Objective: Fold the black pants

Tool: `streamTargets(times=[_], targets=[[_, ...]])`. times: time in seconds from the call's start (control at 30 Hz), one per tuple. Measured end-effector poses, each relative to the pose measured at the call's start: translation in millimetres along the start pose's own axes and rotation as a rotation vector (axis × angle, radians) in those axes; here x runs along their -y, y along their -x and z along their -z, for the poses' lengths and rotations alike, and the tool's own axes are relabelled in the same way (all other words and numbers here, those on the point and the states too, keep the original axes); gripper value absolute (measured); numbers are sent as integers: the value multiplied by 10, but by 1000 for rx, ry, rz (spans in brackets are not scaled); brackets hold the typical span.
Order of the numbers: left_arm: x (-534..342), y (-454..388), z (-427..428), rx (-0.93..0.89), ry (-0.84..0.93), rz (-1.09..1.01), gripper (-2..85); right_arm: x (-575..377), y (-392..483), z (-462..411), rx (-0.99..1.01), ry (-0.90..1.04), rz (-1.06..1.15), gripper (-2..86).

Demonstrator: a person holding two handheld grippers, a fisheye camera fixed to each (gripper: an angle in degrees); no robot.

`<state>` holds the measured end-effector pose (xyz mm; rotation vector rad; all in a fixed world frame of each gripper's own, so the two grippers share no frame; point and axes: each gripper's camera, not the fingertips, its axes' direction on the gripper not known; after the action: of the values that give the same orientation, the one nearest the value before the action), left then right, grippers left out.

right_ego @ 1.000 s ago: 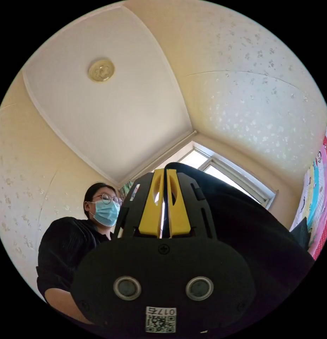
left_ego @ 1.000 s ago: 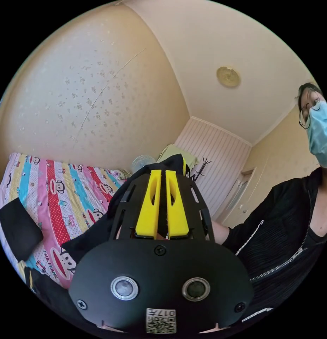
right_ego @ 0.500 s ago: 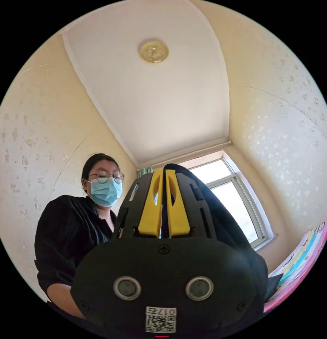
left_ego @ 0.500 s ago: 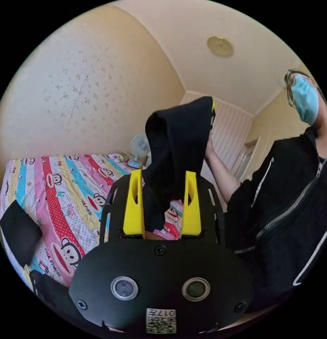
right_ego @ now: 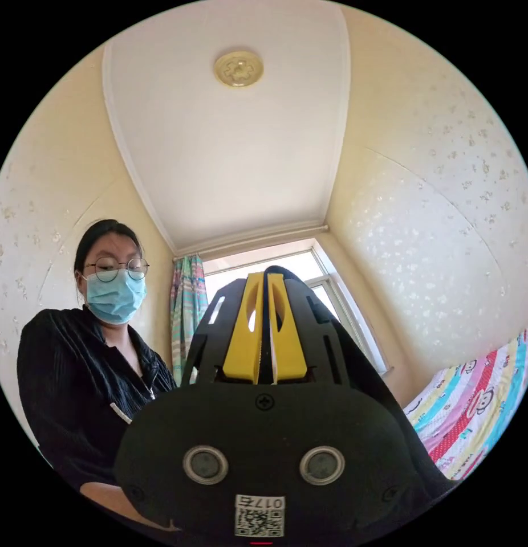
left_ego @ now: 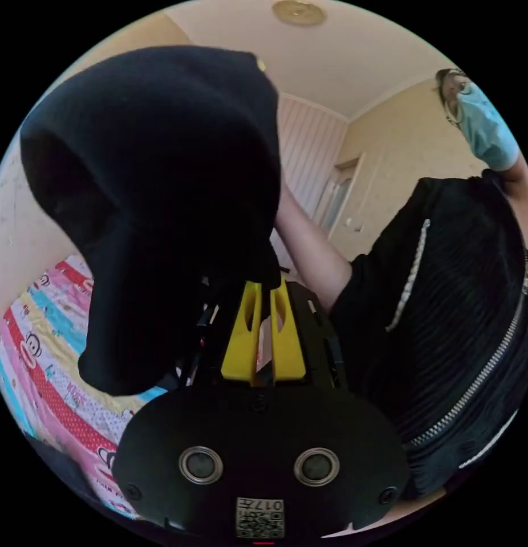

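Left gripper view: we see the left claw [left_ego: 264,285] with its yellow jaws drawn nearly together, a thin gap between them; the tips reach the lower edge of the black pants [left_ego: 161,199], though we cannot tell whether both jaws press on the cloth. The pants hang as a dark bunched mass from 9 to 12 o'clock, lifted above the striped cartoon-print bedsheet [left_ego: 41,353] at 8 o'clock. A bare forearm [left_ego: 309,250] rises behind the cloth toward 12 o'clock, and the person's black zip jacket [left_ego: 446,319] occupies 3 o'clock (the ceiling lamp [left_ego: 298,10] sits at the very top).

Right gripper view: we see the right claw [right_ego: 265,279] with jaws pressed close together, pinching a dark fold of the pants [right_ego: 355,364] that runs between them and falls away along the housing toward 4 o'clock. Behind the claw lie the window [right_ego: 287,268] and a striped curtain [right_ego: 187,307]; the person [right_ego: 87,353] stands at 9 o'clock, and the bedsheet [right_ego: 480,399] shows at 4 o'clock.
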<state>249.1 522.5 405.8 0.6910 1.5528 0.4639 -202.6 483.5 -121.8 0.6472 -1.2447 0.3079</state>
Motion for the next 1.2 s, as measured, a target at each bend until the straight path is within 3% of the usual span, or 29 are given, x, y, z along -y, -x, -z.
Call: streamTargets(times=[0.1,0.2,0.27,0.33,0.47,0.6,0.77,0.9,1.03,1.07,1.13,1.2], targets=[[384,2,539,-42,-220,-18,9,119,-101,66,-168,167,-49,11],[878,7,1014,17,-335,-59,5,130,-179,-17,-398,378,-73,14],[1164,92,1252,10,-414,-34,4,94,-370,-23,-574,528,-209,19],[1411,234,1397,34,-460,17,3,50,-438,64,-653,573,-243,24],[1835,538,1617,15,-529,75,1,61,-313,473,-597,420,-313,46],[2261,689,1771,33,-577,124,-2,120,167,767,-566,278,-216,109],[2718,629,1807,162,-542,137,-5,-45,1418,1008,-660,-98,184,137],[3005,439,1623,268,-428,74,-5,-103,1872,582,-753,37,344,173],[3046,369,1481,309,-367,73,-5,-269,1941,-103,-1062,269,510,231],[3037,380,1477,302,-352,86,-5,-307,1909,-195,-1191,277,527,229],[3006,398,1525,292,-335,100,-5,-295,1852,-190,-1263,239,504,220],[2941,431,1662,277,-324,121,-4,-215,1770,-73,-1184,219,441,204]])
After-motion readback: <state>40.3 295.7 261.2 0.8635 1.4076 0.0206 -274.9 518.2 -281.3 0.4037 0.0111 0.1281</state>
